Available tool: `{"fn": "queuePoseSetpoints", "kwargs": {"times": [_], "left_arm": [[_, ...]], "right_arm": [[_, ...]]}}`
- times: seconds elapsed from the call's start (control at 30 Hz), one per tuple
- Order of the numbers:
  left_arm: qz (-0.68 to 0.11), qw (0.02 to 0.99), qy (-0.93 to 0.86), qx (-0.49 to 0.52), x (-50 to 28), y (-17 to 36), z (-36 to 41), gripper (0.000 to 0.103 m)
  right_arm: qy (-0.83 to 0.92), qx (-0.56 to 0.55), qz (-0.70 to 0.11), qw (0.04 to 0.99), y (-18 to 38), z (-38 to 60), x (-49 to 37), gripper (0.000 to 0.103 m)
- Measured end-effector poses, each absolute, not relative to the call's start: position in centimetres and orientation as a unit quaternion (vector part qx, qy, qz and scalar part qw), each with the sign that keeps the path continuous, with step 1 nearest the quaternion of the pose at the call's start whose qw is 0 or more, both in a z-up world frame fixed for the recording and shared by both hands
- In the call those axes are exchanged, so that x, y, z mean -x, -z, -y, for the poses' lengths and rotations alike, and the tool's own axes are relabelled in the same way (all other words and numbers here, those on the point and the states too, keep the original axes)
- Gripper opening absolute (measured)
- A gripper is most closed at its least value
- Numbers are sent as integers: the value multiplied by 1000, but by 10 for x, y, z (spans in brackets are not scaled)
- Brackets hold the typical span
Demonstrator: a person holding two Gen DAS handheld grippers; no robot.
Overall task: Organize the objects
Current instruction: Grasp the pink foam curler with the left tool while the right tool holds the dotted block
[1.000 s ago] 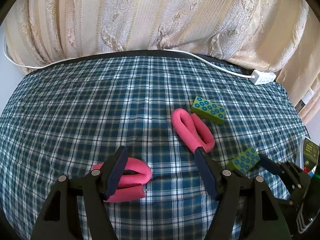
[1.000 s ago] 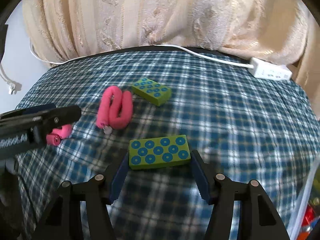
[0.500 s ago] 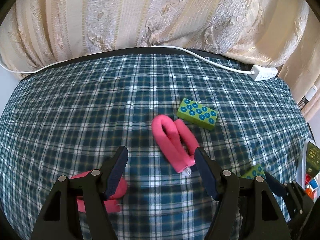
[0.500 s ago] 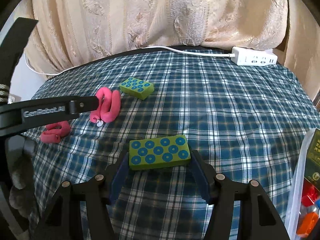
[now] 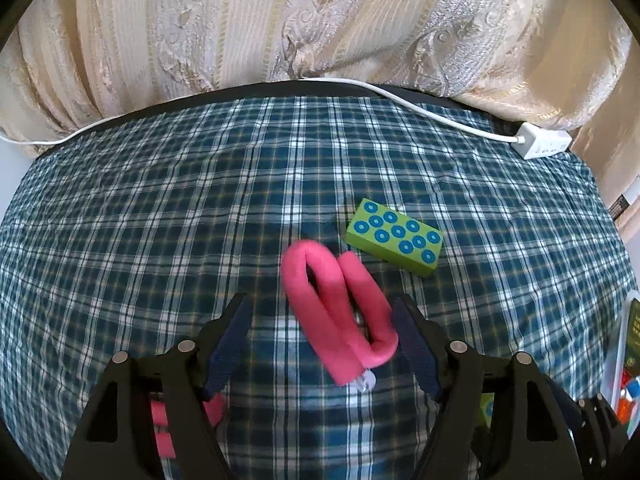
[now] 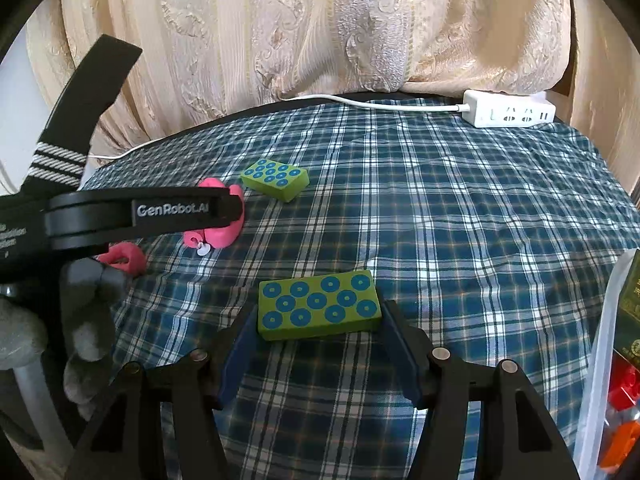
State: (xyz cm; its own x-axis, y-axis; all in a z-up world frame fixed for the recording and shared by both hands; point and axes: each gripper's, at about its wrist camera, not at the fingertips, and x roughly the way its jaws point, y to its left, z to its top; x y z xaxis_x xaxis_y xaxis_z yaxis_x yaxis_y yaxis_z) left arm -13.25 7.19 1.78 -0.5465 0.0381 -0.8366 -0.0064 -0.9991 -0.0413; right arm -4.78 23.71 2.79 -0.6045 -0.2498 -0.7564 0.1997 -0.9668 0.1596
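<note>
A pink foam loop lies on the plaid cloth between the fingers of my left gripper, close to the right pad. The jaws are opening and do not press on it. A smaller pink foam piece shows behind the left finger. One green block with blue dots rests just beyond the loop. My right gripper is shut on a second green dotted block, with a pad on each short end. In the right wrist view the left gripper's black finger partly hides the loop.
A white power strip and its cable lie along the far edge, below a cream curtain. A clear plastic box with coloured pieces stands at the right. A grey-gloved hand holds the left gripper.
My left gripper has moved from the small pink piece to the pink loop, which now lies between its fingers, and its jaws stand a little wider. The right gripper still holds its green block.
</note>
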Motion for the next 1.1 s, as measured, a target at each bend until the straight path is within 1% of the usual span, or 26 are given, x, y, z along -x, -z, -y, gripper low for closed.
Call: {"fn": "queuePoseSetpoints", "kwargs": {"times": [0.43, 0.67, 0.83, 1.1], "left_arm": [[17, 22, -877, 480, 141, -11, -78, 74], [22, 19, -877, 480, 143, -10, -79, 76], [27, 16, -876, 481, 140, -9, -73, 79], [24, 15, -871, 490, 137, -8, -74, 79]], "right_arm": [[895, -426, 30, 126, -28, -238, 48, 65], [895, -426, 30, 126, -28, -238, 49, 65], [895, -426, 30, 126, -28, -238, 48, 65], [895, -426, 31, 126, -28, -238, 48, 65]]}}
